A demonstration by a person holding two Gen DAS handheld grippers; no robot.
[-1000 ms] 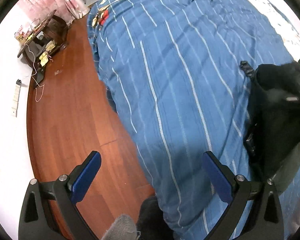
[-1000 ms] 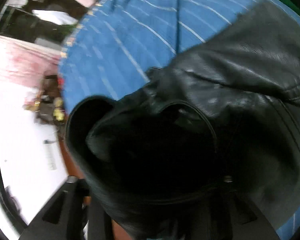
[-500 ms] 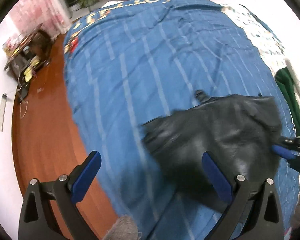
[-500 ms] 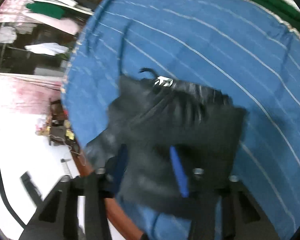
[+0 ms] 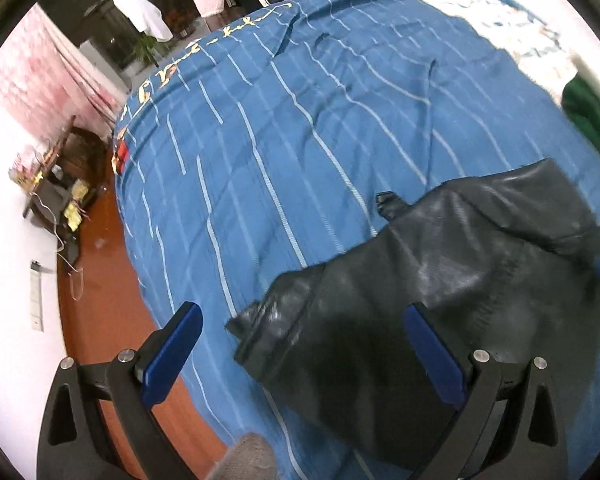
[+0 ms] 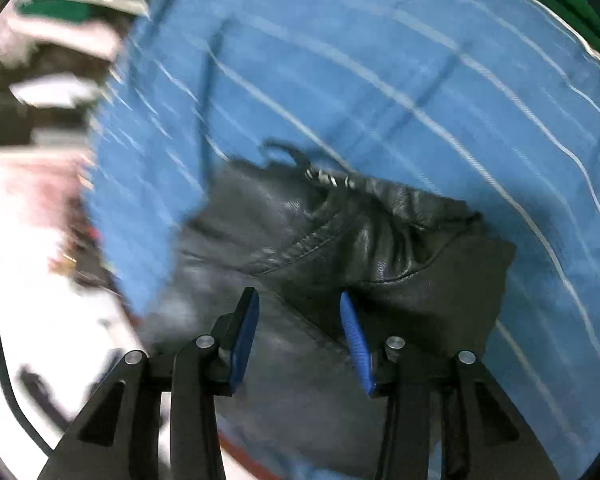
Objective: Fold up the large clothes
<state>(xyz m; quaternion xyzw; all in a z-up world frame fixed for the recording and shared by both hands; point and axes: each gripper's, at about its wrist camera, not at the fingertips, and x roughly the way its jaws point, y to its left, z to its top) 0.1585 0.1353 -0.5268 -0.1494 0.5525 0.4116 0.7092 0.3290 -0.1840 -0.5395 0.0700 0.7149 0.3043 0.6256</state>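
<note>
On the striped blue bedspread (image 5: 300, 152) — black leather jacket (image 5: 440, 280) lengthwise near-left to far-right, both grippers' fingers (image 5: 172, 356) (image 6: 242, 340) spread, empty.

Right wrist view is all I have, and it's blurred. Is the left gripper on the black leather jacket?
Observer: No. The left gripper is wide open above the black leather jacket, gripping nothing.
Operator: Which part lies between its fingers?
Observer: A cuffed sleeve end, flat on the blue striped bedspread.
Operator: What's left of the bed?
Observer: Reddish wooden floor, with a white power strip by the wall.
</note>
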